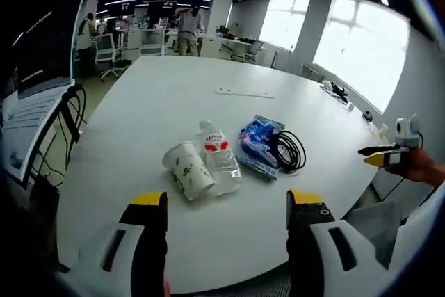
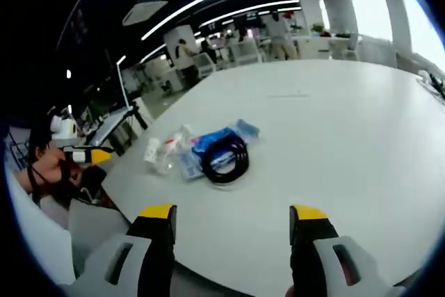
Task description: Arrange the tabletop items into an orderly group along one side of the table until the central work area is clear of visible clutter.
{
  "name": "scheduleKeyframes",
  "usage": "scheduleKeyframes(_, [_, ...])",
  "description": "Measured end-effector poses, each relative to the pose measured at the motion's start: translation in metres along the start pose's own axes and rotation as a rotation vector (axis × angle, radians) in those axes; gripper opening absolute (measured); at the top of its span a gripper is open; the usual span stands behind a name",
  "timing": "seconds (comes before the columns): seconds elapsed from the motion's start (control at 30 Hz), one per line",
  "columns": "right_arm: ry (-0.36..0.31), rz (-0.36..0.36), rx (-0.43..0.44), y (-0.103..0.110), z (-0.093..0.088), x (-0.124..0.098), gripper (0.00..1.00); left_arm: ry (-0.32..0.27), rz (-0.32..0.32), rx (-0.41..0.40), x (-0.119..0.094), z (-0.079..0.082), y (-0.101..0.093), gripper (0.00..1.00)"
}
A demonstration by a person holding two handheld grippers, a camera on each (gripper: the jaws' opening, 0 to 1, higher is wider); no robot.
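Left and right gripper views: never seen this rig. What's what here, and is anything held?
No robot: a person carries a two-jaw gripper in each hand, each with a fisheye camera looking along its jaws. The left gripper rises from the bottom of its own view, the right gripper likewise; each also shows in the other's view. Both are open and hold nothing. On the white table a small cluster lies together: a tipped paper cup, a plastic bottle on its side, a blue packet and a coiled black cable on it. An office lies behind.

Yellow-tipped black-and-white hand-held gripper [image 1: 227,203] jaws
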State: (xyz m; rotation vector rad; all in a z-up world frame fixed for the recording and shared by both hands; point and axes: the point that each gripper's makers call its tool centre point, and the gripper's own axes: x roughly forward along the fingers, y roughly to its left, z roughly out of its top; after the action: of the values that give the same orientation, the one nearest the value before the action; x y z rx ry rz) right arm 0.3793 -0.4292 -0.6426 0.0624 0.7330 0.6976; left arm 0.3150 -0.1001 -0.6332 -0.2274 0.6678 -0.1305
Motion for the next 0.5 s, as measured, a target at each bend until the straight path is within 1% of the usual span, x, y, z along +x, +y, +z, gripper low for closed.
scheduleKeyframes(0.13, [-0.027,0.001,0.013,-0.002,0.004,-0.001,0.68,0.006,0.003,0.004,-0.004,0.001,0.002,0.69])
scheduleKeyframes(0.33, [-0.028,0.005,0.025,-0.004,0.002,0.001,0.69,-0.007,0.02,-0.011,-0.008,0.008,0.007,0.68])
scheduleKeyframes(0.5, [-0.036,0.024,0.031,-0.001,0.003,0.002,0.68,0.003,0.029,-0.004,-0.009,0.01,0.006,0.68])
